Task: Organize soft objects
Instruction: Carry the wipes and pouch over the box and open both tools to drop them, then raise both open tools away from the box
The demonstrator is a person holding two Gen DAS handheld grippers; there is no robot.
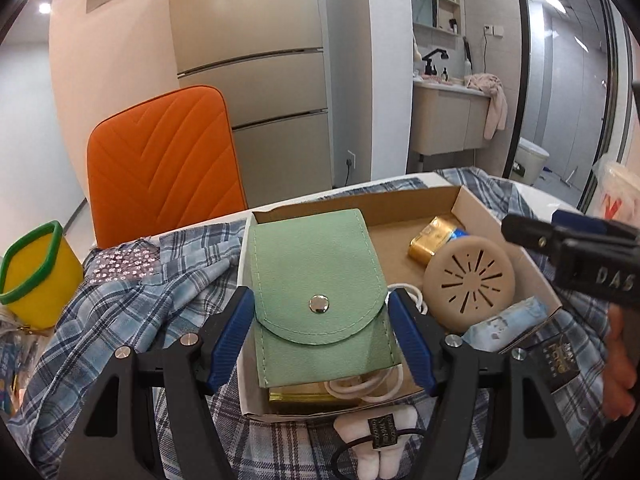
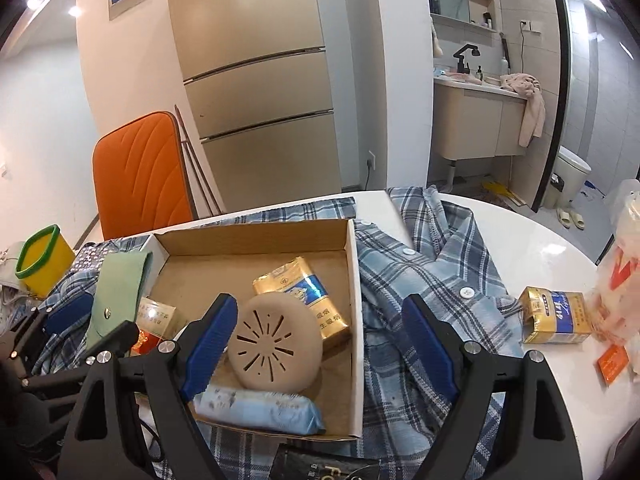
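The left gripper (image 1: 322, 334) is sitting at the lower centre of the left wrist view with its blue pads standing on either side of the green pouch (image 1: 320, 300). Whether the pads are pressing the pouch or only flanking it cannot be told from this view, since narrow gaps seem to show at both sides. The pouch is lying at the left end of the cardboard box (image 1: 472, 204), covering a gold pack and a white cable (image 1: 360, 390) beneath it.

The right gripper (image 2: 316, 354) is standing wide open at the lower centre of the right wrist view, holding nothing. Its left pad is lying over the box interior, just beside the beige round disc (image 2: 276, 346); its right pad is hanging over the plaid shirt (image 2: 432, 264) outside the box wall.

Inside the box, the disc is resting against a gold cigarette pack (image 2: 304, 292), and a light blue tissue packet (image 2: 260, 408) is lying along the near wall. The shirt is spreading under the box across the white worktop (image 2: 532, 248). A second gold pack (image 2: 556, 314) is sitting on the worktop at the right of the frame. A yellow cup (image 1: 38, 276) is standing at the left edge.
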